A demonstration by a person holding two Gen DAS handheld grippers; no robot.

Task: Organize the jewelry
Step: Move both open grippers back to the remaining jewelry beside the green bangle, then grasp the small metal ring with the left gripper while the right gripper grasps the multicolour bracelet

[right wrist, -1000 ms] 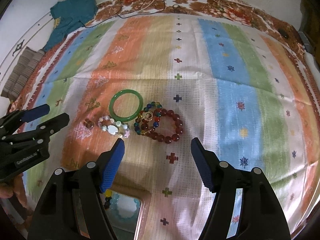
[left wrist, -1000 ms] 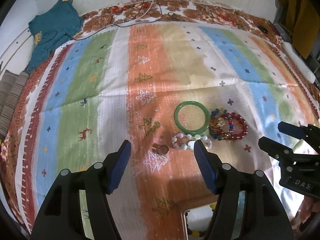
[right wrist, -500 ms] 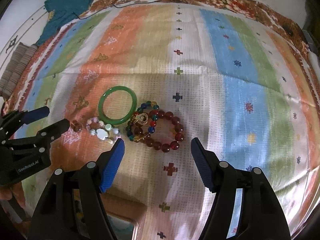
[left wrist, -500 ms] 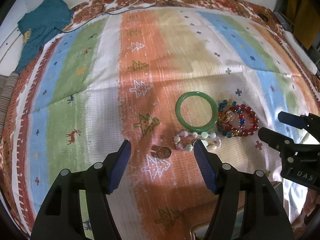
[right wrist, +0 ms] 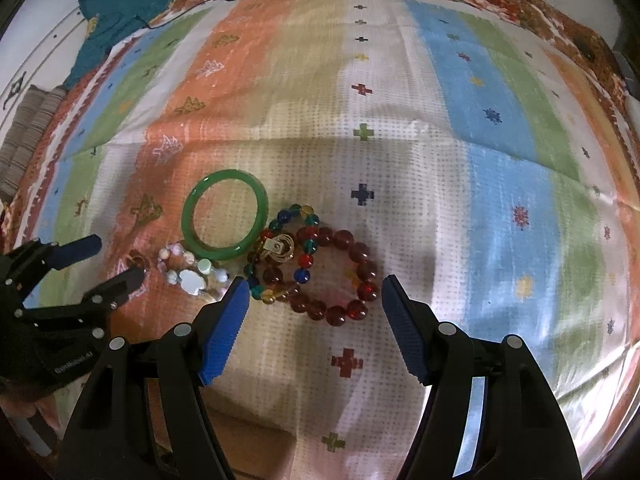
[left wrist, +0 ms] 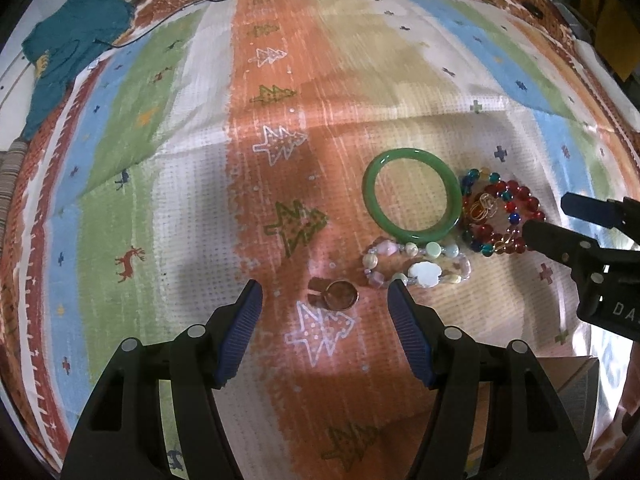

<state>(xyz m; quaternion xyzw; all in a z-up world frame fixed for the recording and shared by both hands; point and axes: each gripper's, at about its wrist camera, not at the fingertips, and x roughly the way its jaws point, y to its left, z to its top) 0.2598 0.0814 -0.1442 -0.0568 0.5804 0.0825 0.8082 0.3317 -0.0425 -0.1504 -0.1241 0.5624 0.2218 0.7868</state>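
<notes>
- Left gripper: jaws spread wide and empty. Over the last second it has advanced and lowered, so the small ring, lying flat on the striped cloth, now sits between its fingertips at lower centre of the left view instead of ahead of them.
- Right gripper: jaws likewise released, holding nothing. It too has closed in; the dark red bead bracelet now lies just ahead of its fingertips at centre of the right view.
- Jewelry cluster: green bangle, pale stone bracelet and multicoloured bead bracelet lie touching or overlapping, unmoved on the cloth; the apparent growth is from the cameras' approach.
- Interpretation: both tools appear set for a first pick, left on the ring, right on the red bracelet. No piece is lifted yet.
- Background: teal garment at upper left.
</notes>
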